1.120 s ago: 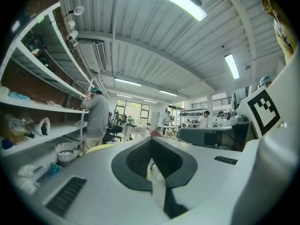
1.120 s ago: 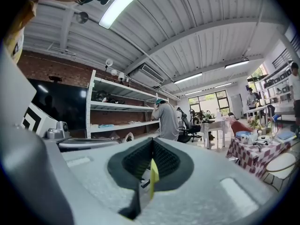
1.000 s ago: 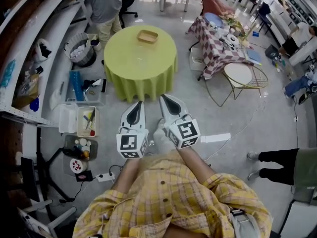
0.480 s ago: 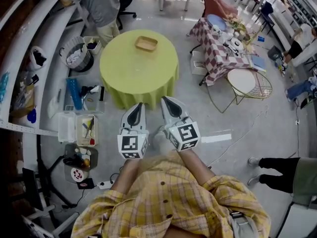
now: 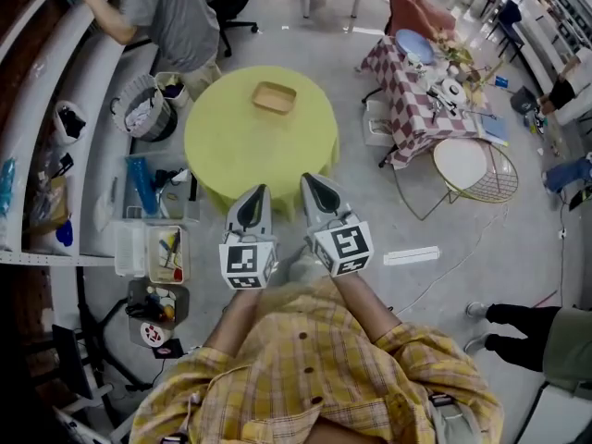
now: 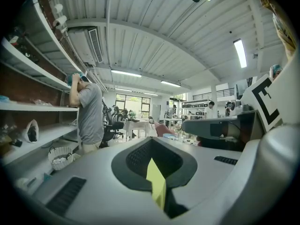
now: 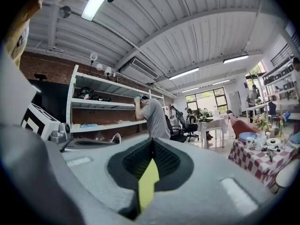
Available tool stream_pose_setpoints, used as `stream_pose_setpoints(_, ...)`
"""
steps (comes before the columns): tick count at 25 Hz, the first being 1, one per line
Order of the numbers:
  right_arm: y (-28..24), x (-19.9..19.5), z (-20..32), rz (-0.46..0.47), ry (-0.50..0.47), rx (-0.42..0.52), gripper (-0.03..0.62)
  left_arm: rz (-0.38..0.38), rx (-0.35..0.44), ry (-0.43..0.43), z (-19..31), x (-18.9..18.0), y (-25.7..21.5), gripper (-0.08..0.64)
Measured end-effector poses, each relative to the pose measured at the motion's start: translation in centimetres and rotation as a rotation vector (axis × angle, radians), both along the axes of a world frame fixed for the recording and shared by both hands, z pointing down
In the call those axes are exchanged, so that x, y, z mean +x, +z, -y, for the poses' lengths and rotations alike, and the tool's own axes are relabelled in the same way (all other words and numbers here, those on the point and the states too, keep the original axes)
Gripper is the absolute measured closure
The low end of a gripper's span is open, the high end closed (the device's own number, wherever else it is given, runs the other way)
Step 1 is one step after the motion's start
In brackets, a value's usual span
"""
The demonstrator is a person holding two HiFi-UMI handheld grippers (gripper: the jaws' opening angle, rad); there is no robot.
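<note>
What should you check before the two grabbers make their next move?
1. Left gripper empty: ok, jaws together, nothing between them.
2. Right gripper empty: ok, jaws together, nothing held.
3. Green round table within reach: cannot tell; it lies ahead of both grippers.
4. Small tray easy to get at: ok, it sits alone on the table's far part.
5. Person in the grey shirt out of the way: ok, standing off to the left, beyond the table.
6. Floor boxes off the path: ok, they lie to the left of the grippers.
</note>
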State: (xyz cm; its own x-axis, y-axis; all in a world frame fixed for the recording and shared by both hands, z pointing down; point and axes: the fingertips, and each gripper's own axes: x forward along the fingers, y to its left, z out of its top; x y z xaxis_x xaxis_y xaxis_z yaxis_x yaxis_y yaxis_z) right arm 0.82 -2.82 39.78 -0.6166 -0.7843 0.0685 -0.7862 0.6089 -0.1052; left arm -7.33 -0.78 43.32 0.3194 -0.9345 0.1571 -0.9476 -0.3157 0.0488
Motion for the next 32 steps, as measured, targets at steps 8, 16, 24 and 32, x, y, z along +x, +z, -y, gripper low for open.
stream_pose_setpoints(8,0.4,1.1,5.9,-0.003,-0.002,-0.035,0.595,0.025,-0.015,-0.015,5.9,0.7,-0.2,0.555)
stream_pose_setpoints(16,1.4,1.4,10.0,0.010,-0.033,-0.060,0.595,0.039,-0.049,-0.053,9.8,0.7,0.9,0.555)
stream_pose_setpoints(24,3.1,0.5,12.2,0.011,-0.050,-0.091,0.595,0.051,-0.068,-0.049,11.8,0.8,1.7,0.555)
stream_pose_setpoints(32,4.5,-1.2,14.7,-0.024,-0.040,-0.119,0.595,0.071,-0.118,-0.024,14.8,-0.8,3.8,0.555)
